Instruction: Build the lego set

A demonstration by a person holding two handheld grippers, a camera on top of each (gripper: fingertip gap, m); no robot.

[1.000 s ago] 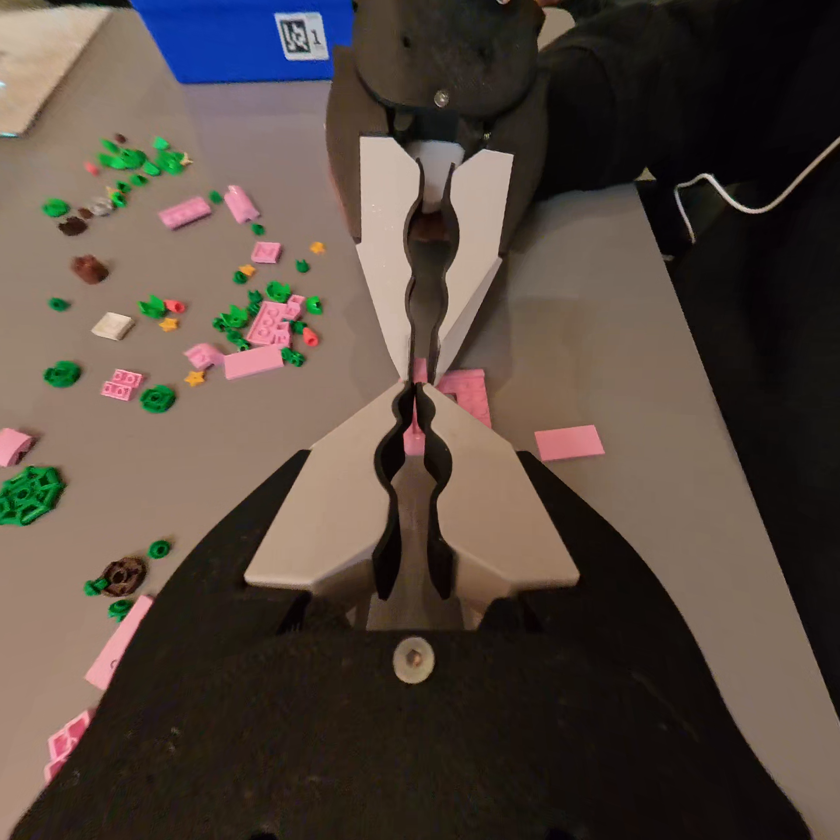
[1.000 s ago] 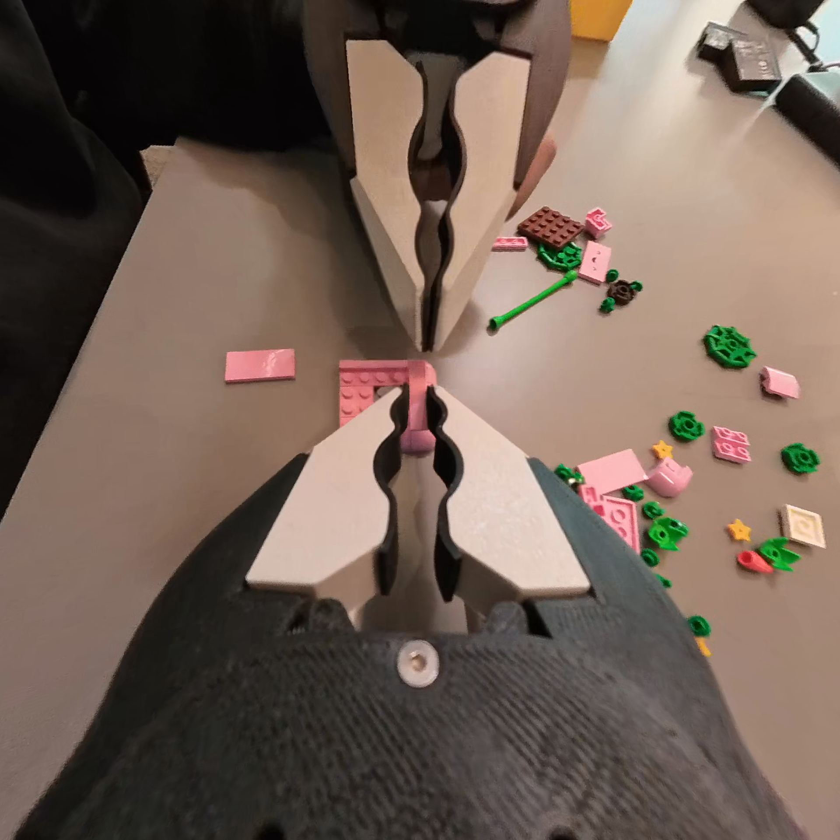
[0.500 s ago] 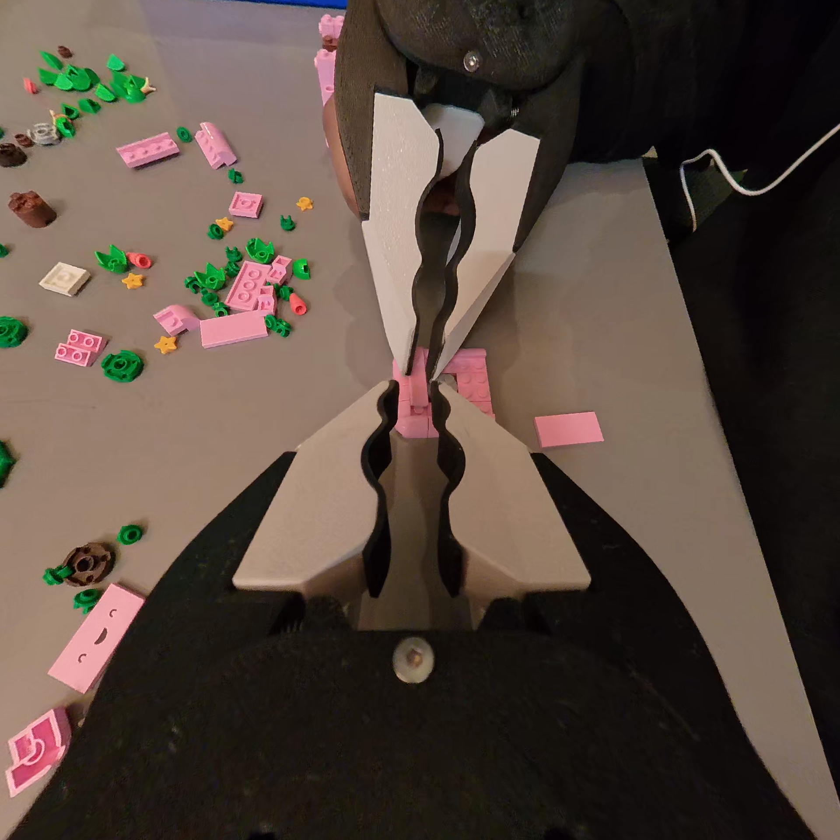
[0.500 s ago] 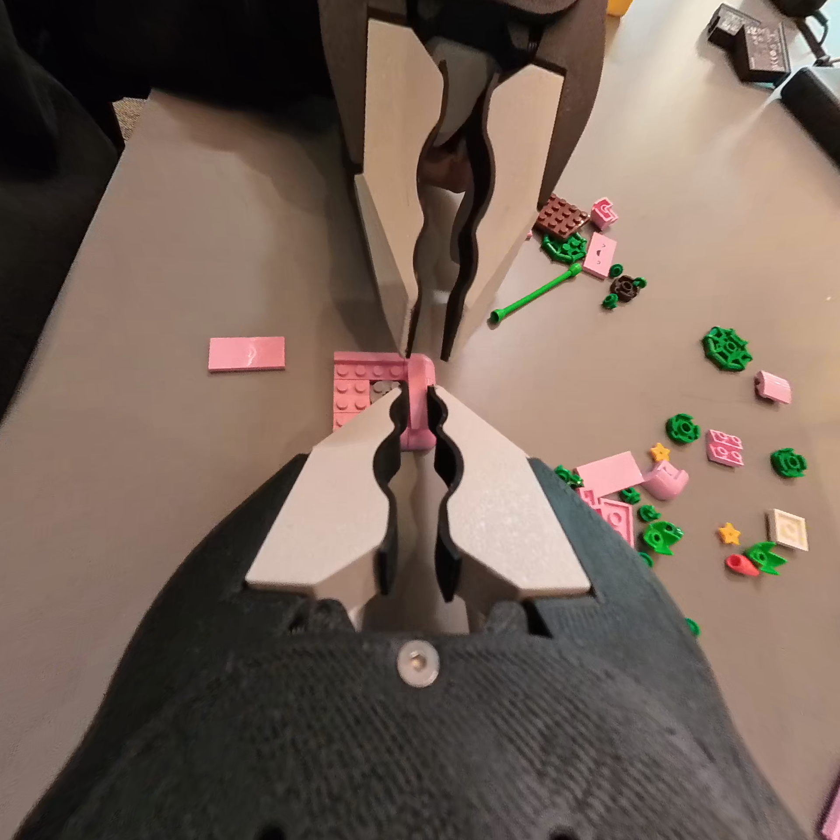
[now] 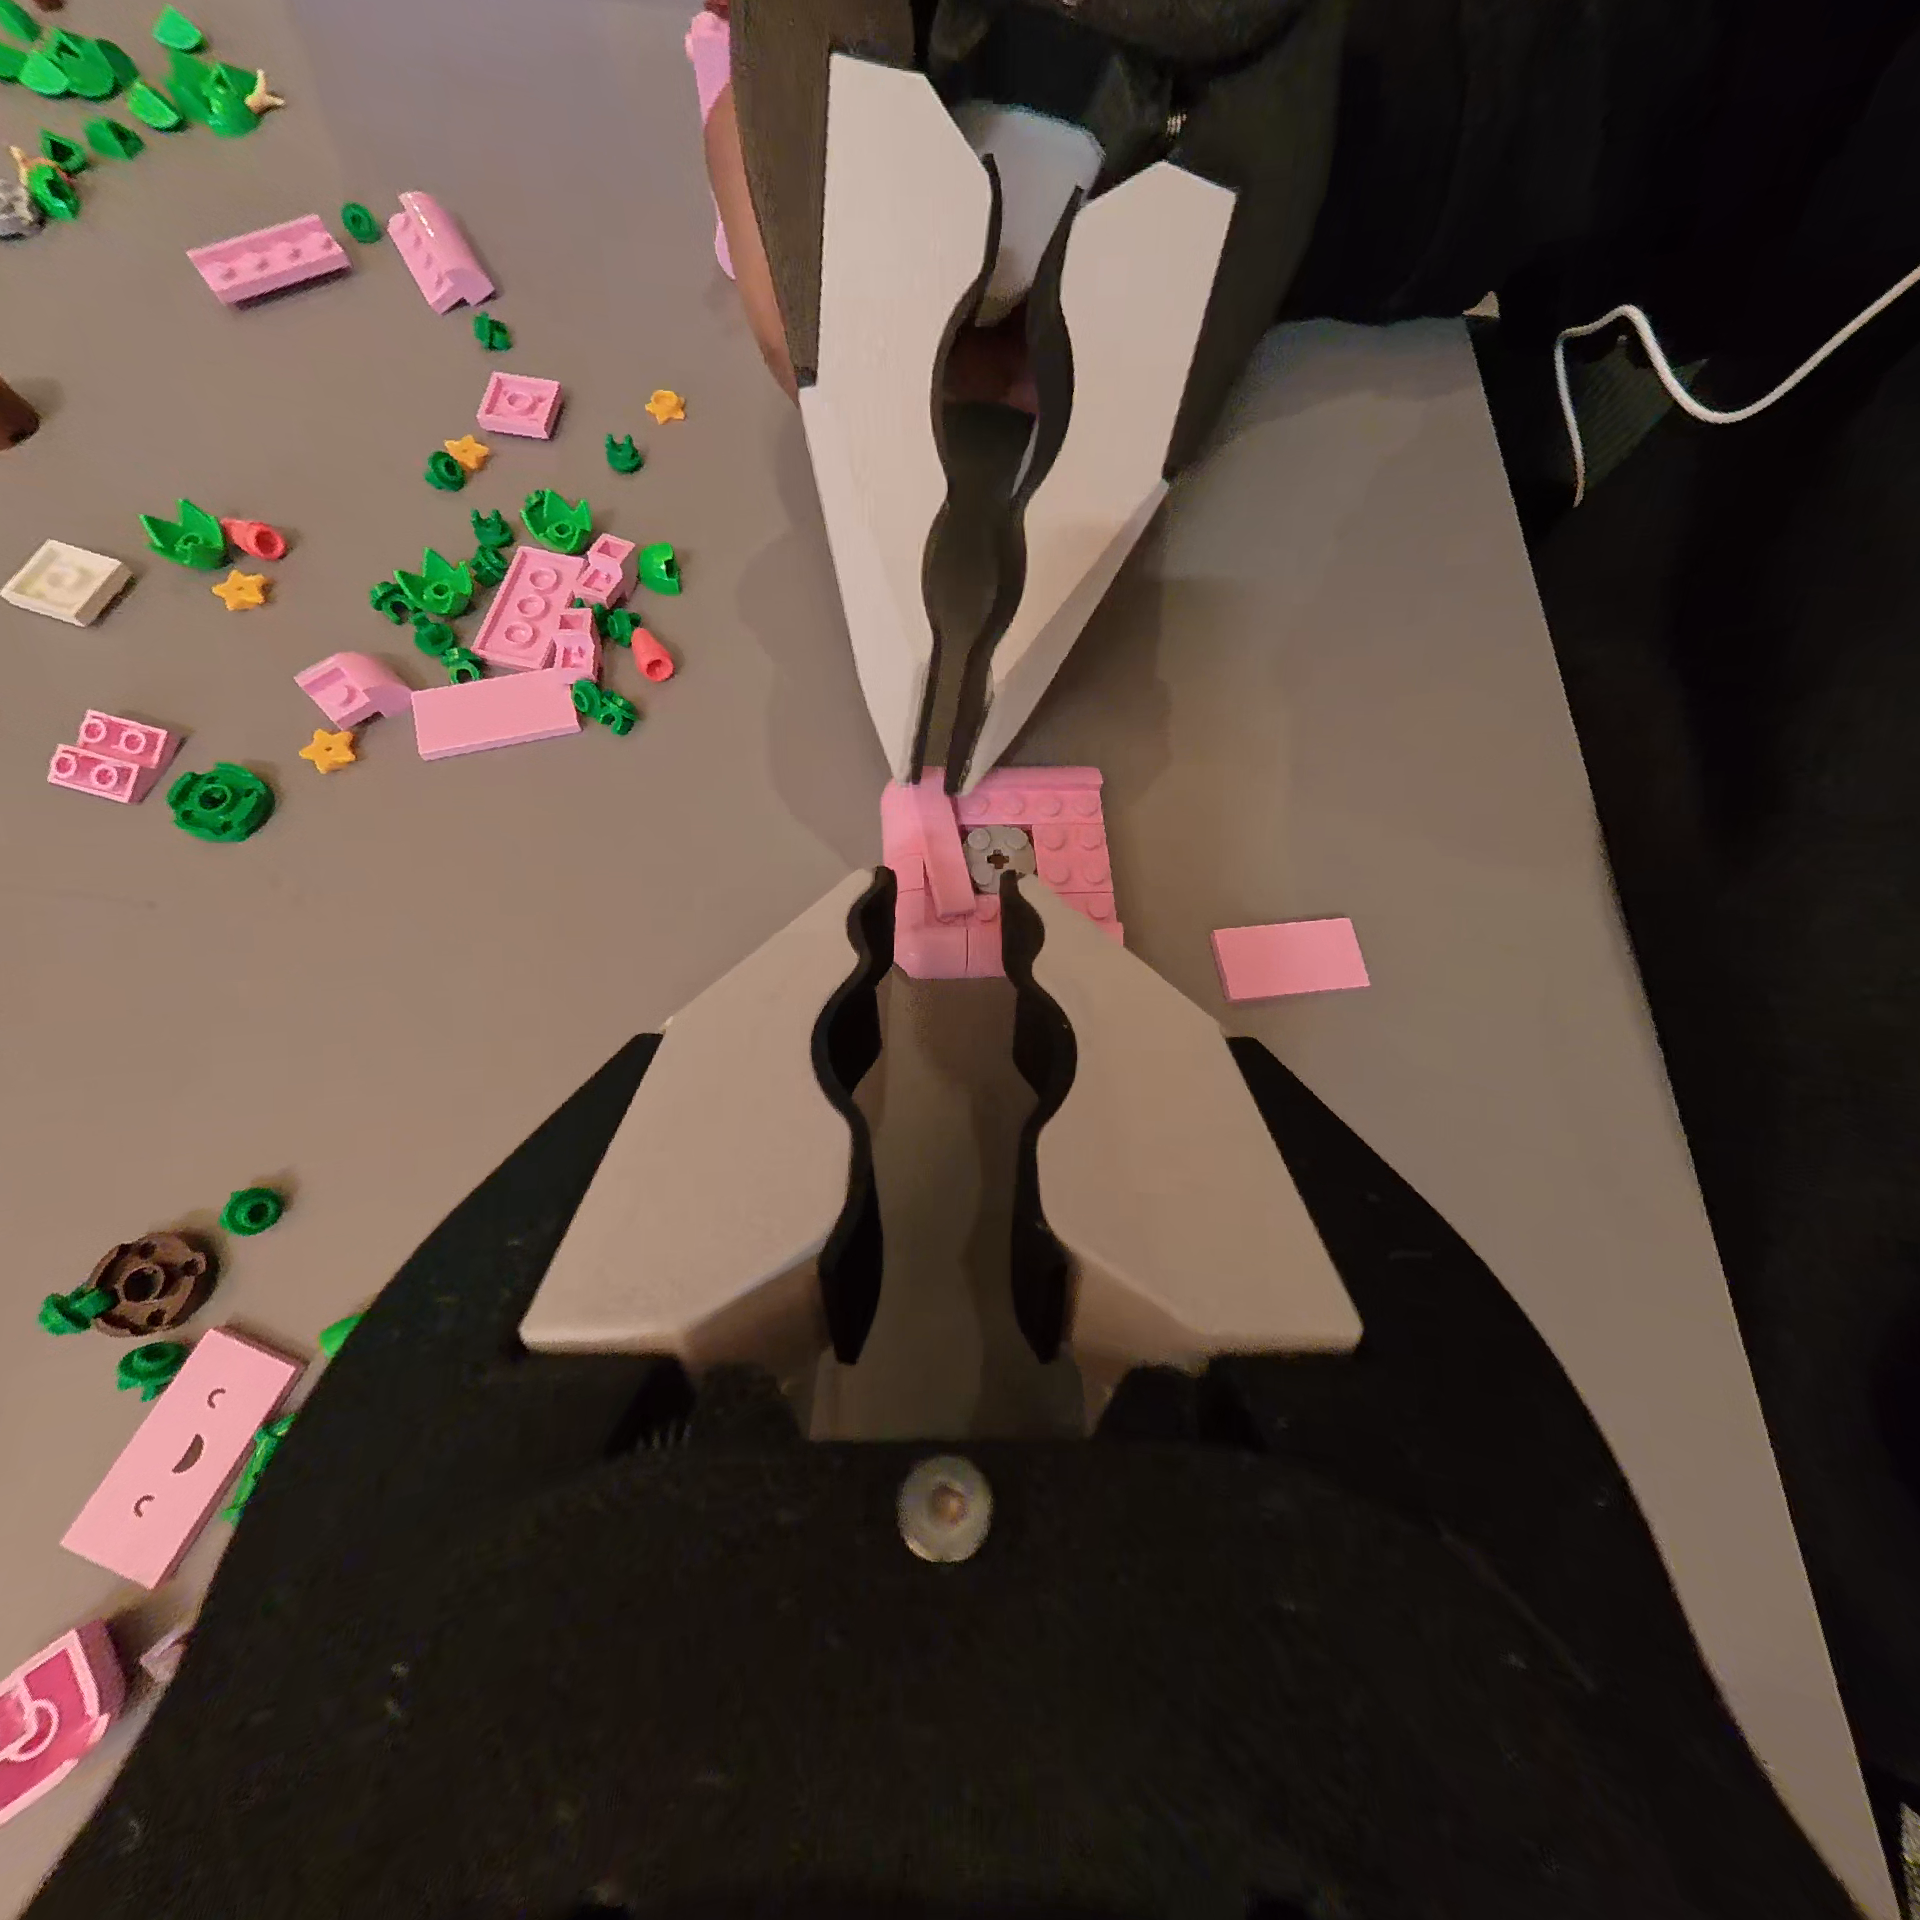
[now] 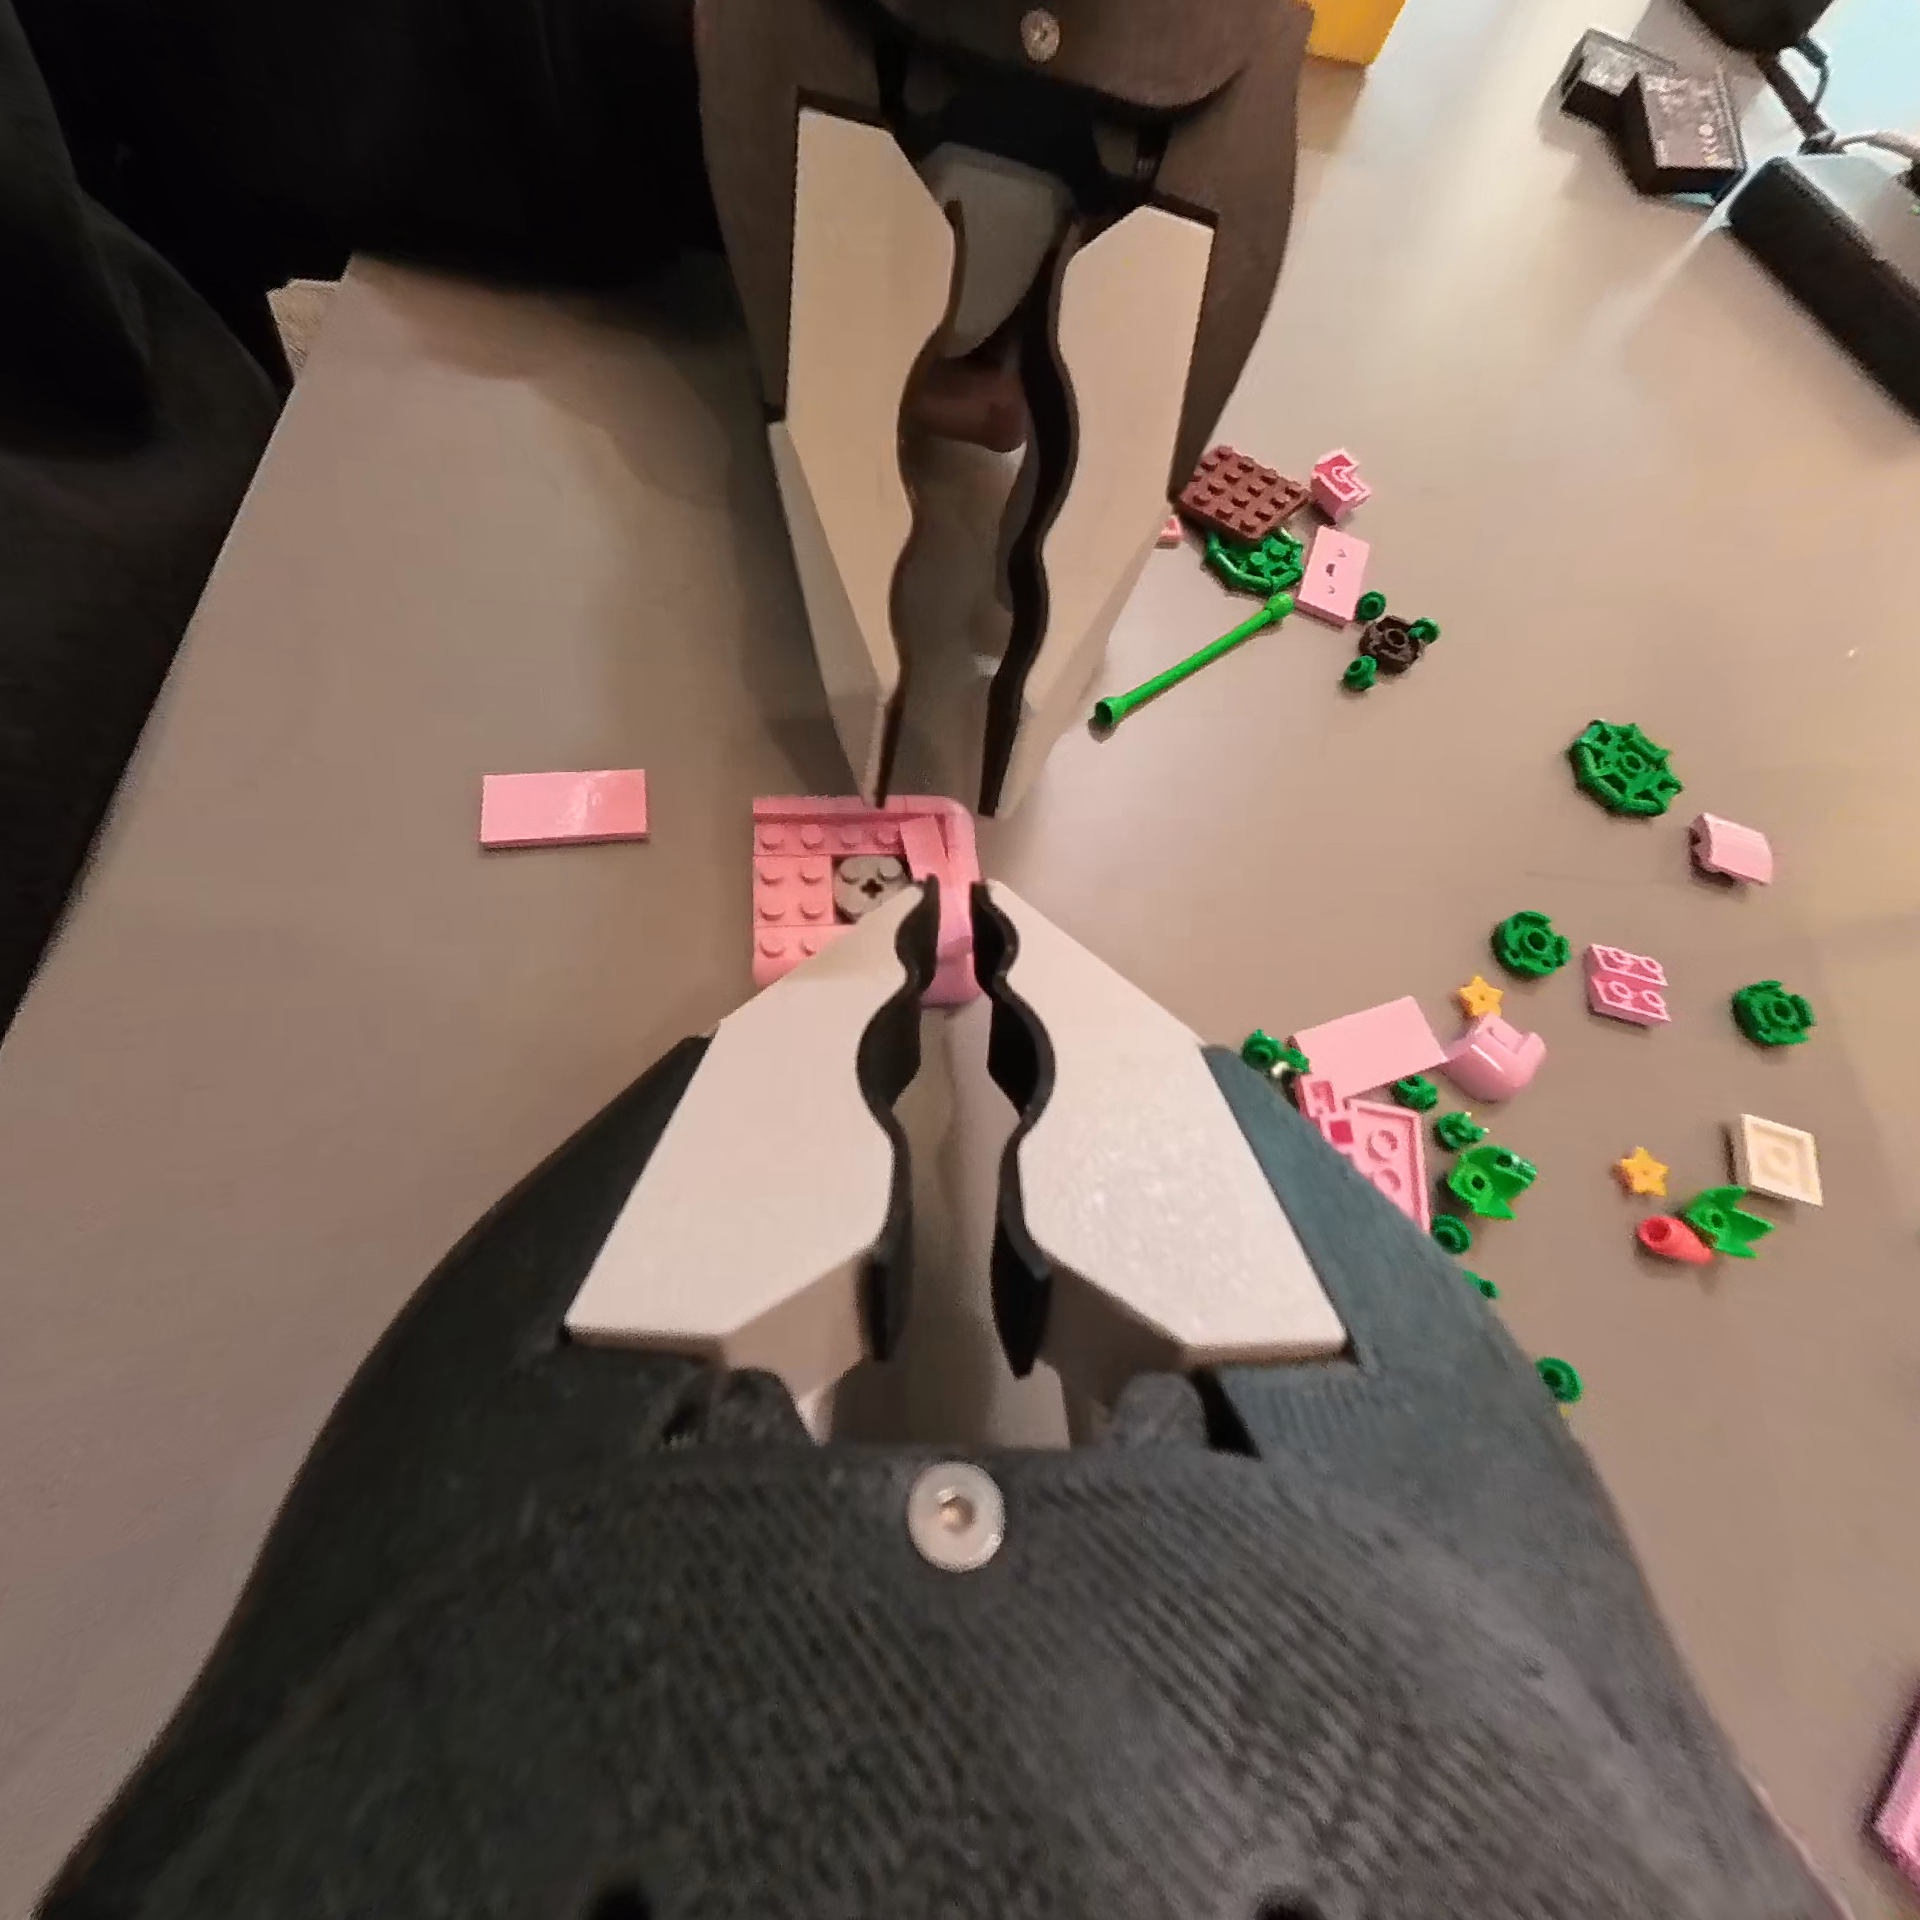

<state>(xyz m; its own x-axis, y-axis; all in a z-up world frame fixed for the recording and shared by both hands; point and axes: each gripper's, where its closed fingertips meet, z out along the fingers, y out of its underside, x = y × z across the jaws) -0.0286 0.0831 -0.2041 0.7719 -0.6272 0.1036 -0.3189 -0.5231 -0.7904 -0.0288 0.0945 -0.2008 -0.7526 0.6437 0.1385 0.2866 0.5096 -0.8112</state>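
1. My left gripper [image 5: 943, 891] stands with its jaws apart, straddling the near edge of the pink assembly [image 5: 1049, 831] on the grey table [image 5: 1351, 665]; the spread lets the fingers bracket the build rather than pinch it, likely to keep it from sliding.
2. My right gripper [image 6: 951, 902] is closed on the pink curved piece [image 6: 951, 961] at the assembly's corner; the narrow grip suits so thin a part. I judge this to be a seating step, the piece being pressed onto the studs.
3. The two grippers meet tip to tip over the build, one from each side, so push and counter-hold oppose each other.
4. A grey round stud piece [image 6: 869, 885] sits in the middle of the assembly, uncovered.
5. A flat pink tile [image 6: 563, 808] lies just beside the build, near at hand, probably for a later step.
6. Loose green and pink parts [image 5: 499, 613] lie well apart, leaving the work area free.
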